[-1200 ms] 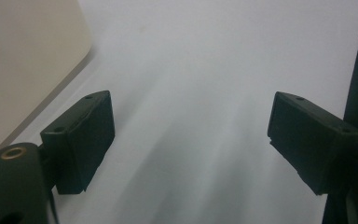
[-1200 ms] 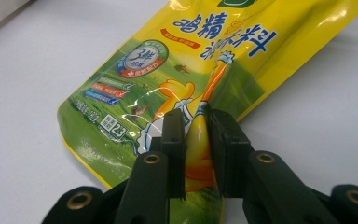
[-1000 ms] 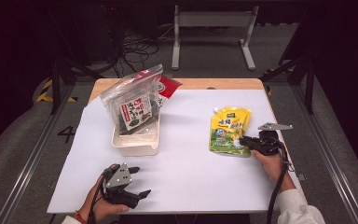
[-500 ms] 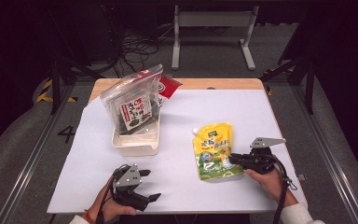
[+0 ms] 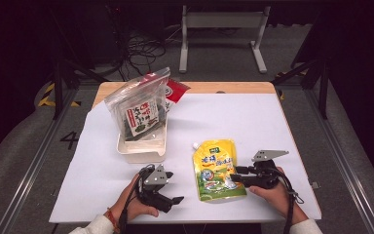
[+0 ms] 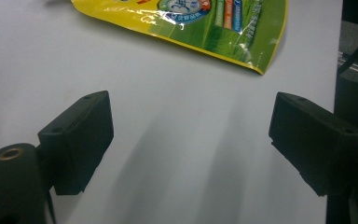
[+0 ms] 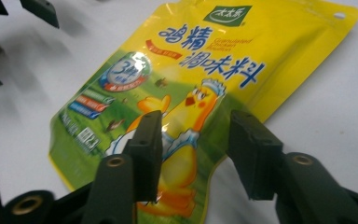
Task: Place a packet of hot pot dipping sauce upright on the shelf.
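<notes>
Now the glossy yellow pouch (image 5: 216,169) is lying flat on the smooth white desk (image 5: 253,122), near its front edge. The right gripper (image 5: 234,178) is sitting at the pouch's lower right edge; its blocky black jaws have just been opening and are straddling that edge without pressing. The left gripper (image 5: 175,199) is resting just beside the pouch, jaws released wide over bare desk.
</notes>
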Demonstrator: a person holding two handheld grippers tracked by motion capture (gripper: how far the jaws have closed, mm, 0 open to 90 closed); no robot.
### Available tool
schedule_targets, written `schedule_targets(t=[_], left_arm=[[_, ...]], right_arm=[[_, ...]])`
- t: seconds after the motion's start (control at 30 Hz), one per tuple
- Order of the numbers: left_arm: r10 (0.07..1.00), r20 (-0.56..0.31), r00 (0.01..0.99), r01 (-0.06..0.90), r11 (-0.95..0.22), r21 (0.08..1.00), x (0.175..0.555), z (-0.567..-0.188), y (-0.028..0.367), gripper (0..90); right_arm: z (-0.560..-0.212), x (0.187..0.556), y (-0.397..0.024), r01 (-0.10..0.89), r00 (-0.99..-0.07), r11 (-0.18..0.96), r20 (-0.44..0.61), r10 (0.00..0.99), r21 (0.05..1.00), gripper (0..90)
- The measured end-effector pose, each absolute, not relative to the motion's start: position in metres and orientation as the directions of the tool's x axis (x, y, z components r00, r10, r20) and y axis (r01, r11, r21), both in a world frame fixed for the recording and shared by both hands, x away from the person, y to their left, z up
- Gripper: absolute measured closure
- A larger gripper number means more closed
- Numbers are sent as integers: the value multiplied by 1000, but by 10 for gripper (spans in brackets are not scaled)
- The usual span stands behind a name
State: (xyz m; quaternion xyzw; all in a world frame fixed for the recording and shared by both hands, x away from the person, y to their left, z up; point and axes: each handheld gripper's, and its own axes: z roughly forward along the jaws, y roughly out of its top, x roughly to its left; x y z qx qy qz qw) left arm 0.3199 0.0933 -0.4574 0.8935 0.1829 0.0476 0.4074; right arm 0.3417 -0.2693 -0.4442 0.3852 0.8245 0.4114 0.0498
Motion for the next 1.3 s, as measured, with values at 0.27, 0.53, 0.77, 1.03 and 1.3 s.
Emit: schedule_targets(t=[0.27,0.53,0.77,1.03,1.3], left_arm=[[351,-64,934,281,-612,740,323,-459,88,138],[349,-85,933,295,-607,738,325,-460,86,135],[349,-106,931,306,-589,748,328,-459,81,134],[364,-150,919,341,-546,765,336,-453,76,130],[370,-239,897,403,-469,786,345,-452,66,127]], right_arm=[[-452,369,-259,670,-615,289,292,732,684,303],[-448,369,-245,658,-661,344,294,691,670,754],[-445,356,-243,567,-721,362,233,653,740,841],[-435,339,-245,470,-753,324,181,632,821,849],[-424,326,-237,365,-794,298,127,595,882,847]])
